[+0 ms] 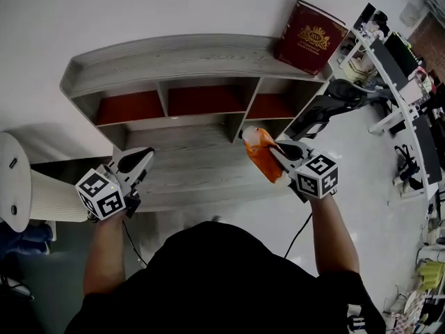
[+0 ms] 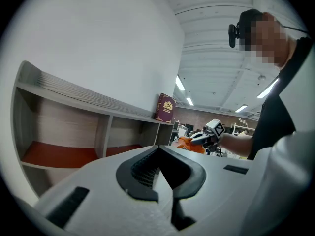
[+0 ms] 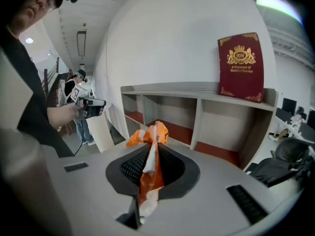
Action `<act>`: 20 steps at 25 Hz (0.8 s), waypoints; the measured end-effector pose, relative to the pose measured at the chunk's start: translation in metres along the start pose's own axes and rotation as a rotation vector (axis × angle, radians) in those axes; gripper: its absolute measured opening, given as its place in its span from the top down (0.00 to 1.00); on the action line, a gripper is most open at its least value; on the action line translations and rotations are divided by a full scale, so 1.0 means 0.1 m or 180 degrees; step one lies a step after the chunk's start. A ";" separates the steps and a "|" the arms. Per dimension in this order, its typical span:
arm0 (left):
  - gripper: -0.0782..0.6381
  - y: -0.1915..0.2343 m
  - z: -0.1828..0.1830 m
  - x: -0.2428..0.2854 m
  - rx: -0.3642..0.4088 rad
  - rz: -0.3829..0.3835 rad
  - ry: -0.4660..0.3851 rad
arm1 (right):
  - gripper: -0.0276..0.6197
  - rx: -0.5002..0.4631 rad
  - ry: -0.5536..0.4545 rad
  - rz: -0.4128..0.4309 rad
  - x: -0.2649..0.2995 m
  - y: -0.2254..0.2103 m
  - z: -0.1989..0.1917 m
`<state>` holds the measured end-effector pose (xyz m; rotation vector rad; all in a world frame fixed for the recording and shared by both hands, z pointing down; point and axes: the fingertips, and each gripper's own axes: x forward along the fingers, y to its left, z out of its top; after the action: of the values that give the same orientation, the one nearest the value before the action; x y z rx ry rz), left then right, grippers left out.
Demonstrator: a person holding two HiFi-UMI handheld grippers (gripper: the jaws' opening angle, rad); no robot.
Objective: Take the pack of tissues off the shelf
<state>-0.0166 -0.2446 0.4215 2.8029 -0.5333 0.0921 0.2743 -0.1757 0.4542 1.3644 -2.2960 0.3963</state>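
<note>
Just in front of the wooden shelf (image 1: pixel 195 160), the right gripper (image 1: pixel 281 152) is squeezing the orange pack of tissues (image 1: pixel 261 155) in the air. Nearby, the left gripper (image 1: pixel 139 161) is hanging closed and empty.

Left gripper (image 1: pixel 141 157): jaws are sitting together, nothing between them. It is pointing forward, close to level, with its marker cube (image 1: pixel 101 195) riding at the rear. Left forearm (image 1: pixel 104 250) is reaching straight out from the body, bare below the sleeve.

Right gripper (image 1: pixel 278 148): jaws are pinching shut on the orange-and-white pack of tissues (image 1: pixel 260 152), wrapper bunching past the tips and trailing back between the pads. It is tilting nose-down and angling inward toward the left. Right forearm (image 1: pixel 335 236) is extending forward, wrist bending slightly inward. Both grippers are riding at about the same reach, well apart, one on each side of the dark-clad torso (image 1: pixel 222 284).
</note>
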 end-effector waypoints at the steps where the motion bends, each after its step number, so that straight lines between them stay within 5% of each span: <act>1: 0.87 0.02 -0.01 -0.04 -0.0008 0.0045 -0.0006 | 0.91 0.0013 0.0031 0.0066 0.10 0.01 -0.04; 7: 0.87 0.11 -0.10 -0.26 -0.0077 0.0301 -0.0011 | 0.91 0.0033 0.0202 0.0428 0.66 0.14 -0.20; 14: 0.87 0.22 -0.14 -0.61 -0.0137 0.0647 -0.0080 | 0.91 -0.0359 0.0357 0.0399 1.20 0.16 -0.35; 20: 0.87 0.27 -0.25 -0.89 -0.0244 0.0973 -0.0106 | 0.92 -0.0336 0.0462 0.0613 1.63 0.27 -0.65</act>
<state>-0.1092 -0.2302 0.4426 2.6322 -0.9490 0.0855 0.1969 -0.2569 0.5920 1.0333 -2.2993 0.4138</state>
